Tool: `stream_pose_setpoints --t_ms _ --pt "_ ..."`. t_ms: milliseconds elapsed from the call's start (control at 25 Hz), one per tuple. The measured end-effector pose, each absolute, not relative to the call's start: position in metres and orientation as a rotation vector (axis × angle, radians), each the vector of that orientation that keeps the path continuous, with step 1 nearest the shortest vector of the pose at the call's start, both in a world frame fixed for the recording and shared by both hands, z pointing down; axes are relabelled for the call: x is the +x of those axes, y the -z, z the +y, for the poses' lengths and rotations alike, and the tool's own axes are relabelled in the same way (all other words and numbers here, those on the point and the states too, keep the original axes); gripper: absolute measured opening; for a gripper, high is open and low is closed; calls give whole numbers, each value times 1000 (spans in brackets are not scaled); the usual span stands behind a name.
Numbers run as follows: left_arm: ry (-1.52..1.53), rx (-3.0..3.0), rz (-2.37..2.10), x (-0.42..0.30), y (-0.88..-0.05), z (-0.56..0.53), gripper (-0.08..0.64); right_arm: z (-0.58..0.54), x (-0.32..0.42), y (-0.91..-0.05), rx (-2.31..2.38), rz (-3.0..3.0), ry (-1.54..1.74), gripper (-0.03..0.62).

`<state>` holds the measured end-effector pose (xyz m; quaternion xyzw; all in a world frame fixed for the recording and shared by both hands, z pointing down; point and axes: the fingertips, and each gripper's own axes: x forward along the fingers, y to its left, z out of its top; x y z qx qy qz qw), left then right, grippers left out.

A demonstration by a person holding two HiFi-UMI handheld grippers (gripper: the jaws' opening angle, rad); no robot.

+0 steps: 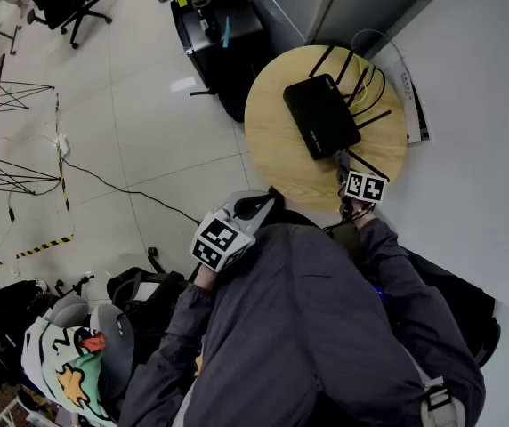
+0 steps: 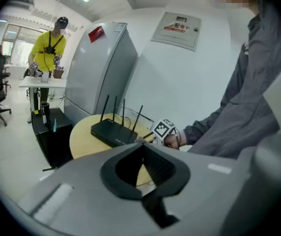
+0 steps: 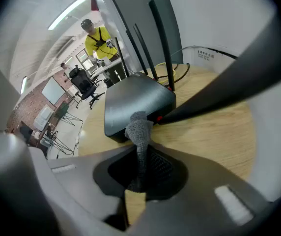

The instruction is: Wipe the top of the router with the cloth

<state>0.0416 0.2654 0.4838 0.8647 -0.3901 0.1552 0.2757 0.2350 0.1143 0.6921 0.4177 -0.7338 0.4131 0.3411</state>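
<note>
Cloth (image 3: 139, 127) is clamped in the right gripper (image 3: 139, 149), at the near edge of the router (image 3: 133, 100) on the round table (image 1: 277, 149); the left gripper (image 2: 143, 144) is closed, empty. Wiping is judged barely started: the cloth must be swept across the top.

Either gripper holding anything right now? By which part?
The right gripper pinches the grey cloth by one end; the free end pokes out toward the router. The left gripper is shut on nothing.
</note>
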Motion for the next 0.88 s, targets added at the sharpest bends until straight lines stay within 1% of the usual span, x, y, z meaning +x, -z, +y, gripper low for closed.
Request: stream_pose_setpoints --t_ms 120,400,600,880 --pt "-409 2300 -1119 38 -480 253 0 95 236 -702 1081 -1875 -1003 32" --pt "-450 2276 -1111 48 -489 245 0 85 217 -709 933 -1912 -789 32" --pt "-452 2257 -1108 49 -491 233 0 93 215 -706 903 -1951 -804 32" --pt "-495 2274 -1018 57 -496 214 0 113 213 -674 956 -2079 -873 32"
